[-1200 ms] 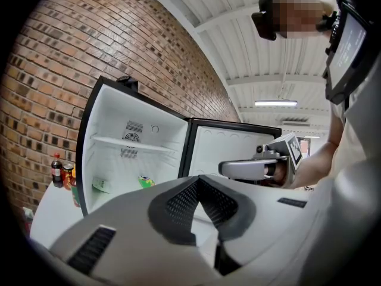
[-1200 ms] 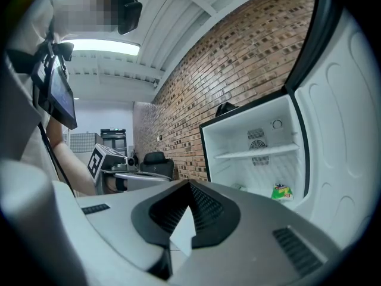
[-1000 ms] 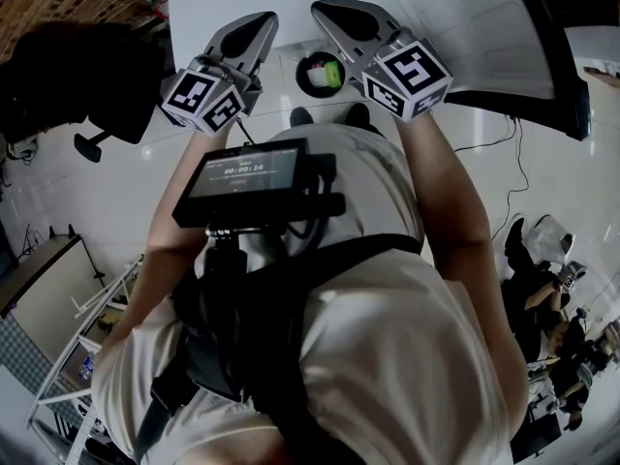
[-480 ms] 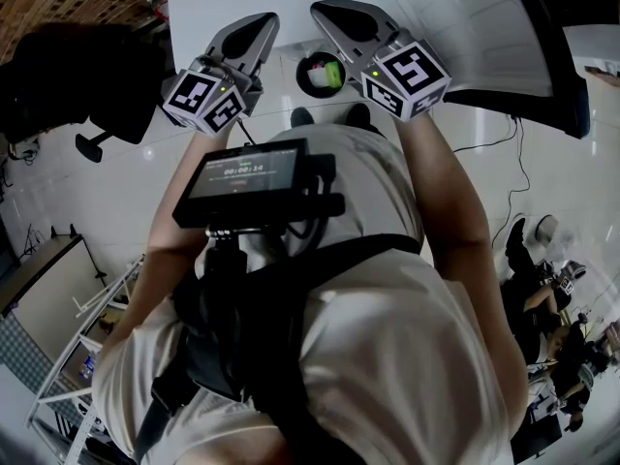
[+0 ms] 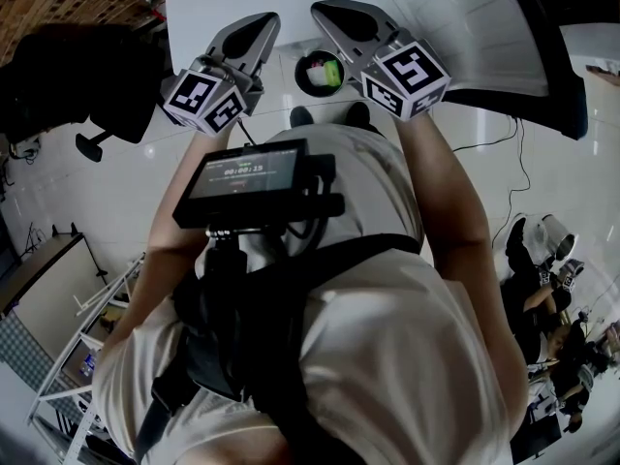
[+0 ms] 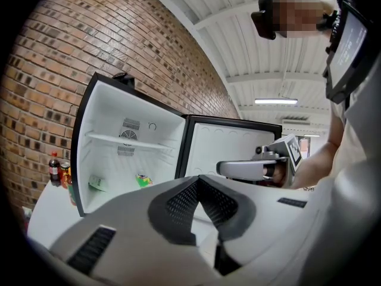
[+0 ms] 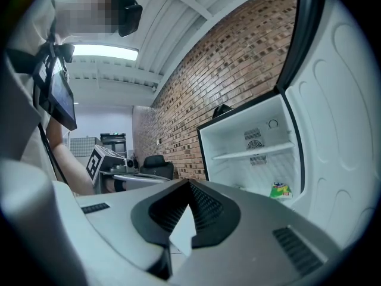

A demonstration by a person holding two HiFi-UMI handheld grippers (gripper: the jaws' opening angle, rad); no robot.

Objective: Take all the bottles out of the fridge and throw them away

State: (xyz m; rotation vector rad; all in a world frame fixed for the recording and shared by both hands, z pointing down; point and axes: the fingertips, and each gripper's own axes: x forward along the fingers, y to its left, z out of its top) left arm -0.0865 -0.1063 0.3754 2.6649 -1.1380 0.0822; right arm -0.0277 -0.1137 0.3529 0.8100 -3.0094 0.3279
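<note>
The small fridge [image 6: 128, 148] stands open with its door [image 6: 232, 151] swung right. On its floor lie a green packet [image 6: 142, 179] and a pale wrapper [image 6: 97, 183]; I see no bottle inside. A dark cola bottle [image 6: 54, 167] and a can [image 6: 65, 173] stand outside, left of the fridge. My left gripper [image 5: 254, 25] [image 6: 198, 181] is shut and empty, held at chest height facing the fridge. My right gripper [image 5: 334, 14] [image 7: 189, 186] is beside it, also shut with nothing in it. The right gripper view shows the same green packet [image 7: 279, 189].
A black bin [image 5: 321, 74] holding something green stands on the white floor just beyond my feet, below both grippers. A black office chair [image 5: 68, 80] is at the left. A brick wall [image 6: 47, 100] runs behind the fridge. A cable [image 5: 504, 143] trails on the floor at right.
</note>
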